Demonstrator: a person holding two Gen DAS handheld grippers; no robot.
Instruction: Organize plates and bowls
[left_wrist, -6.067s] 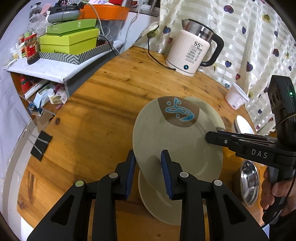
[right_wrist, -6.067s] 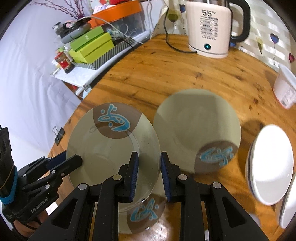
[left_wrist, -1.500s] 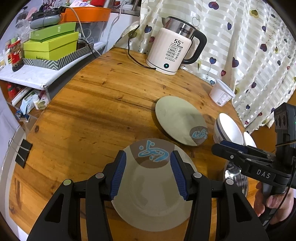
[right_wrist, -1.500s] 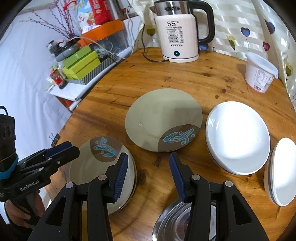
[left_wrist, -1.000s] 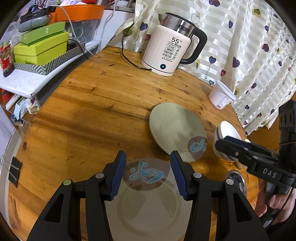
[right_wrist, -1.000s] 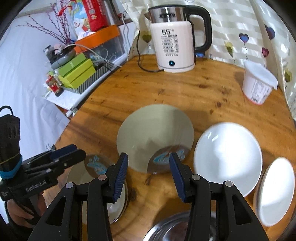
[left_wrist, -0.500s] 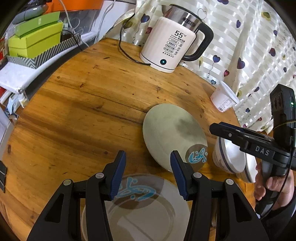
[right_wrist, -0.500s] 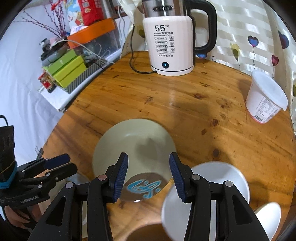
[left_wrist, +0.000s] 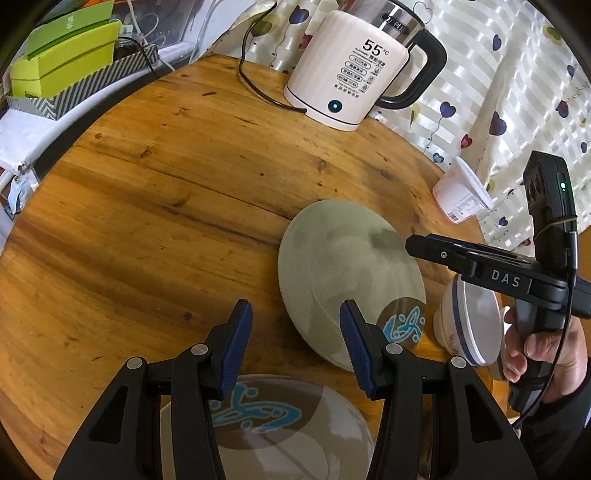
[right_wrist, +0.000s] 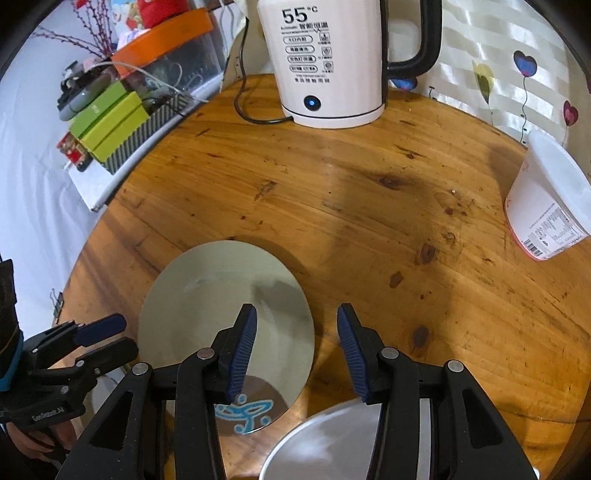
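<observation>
My left gripper (left_wrist: 295, 334) hangs open and empty over the worktop (left_wrist: 155, 192), one grey plate (left_wrist: 288, 424) beneath it. A second grey plate (left_wrist: 343, 269) lies ahead-right, under my right gripper (right_wrist: 295, 341), whose empty jaws are closing. One blue-rimmed bowl (left_wrist: 469, 321) sits right; kettle (left_wrist: 351, 70) and tub (left_wrist: 461, 195) stand beyond.

A round wooden table (left_wrist: 155, 192) stands before a pale striped curtain (left_wrist: 517, 74) dotted with hearts. To the left, a white shelf (right_wrist: 96, 192) carries green boxes (right_wrist: 110, 122) and an orange-lidded bin (right_wrist: 177, 40). White cloth (right_wrist: 33, 177) covers the wall.
</observation>
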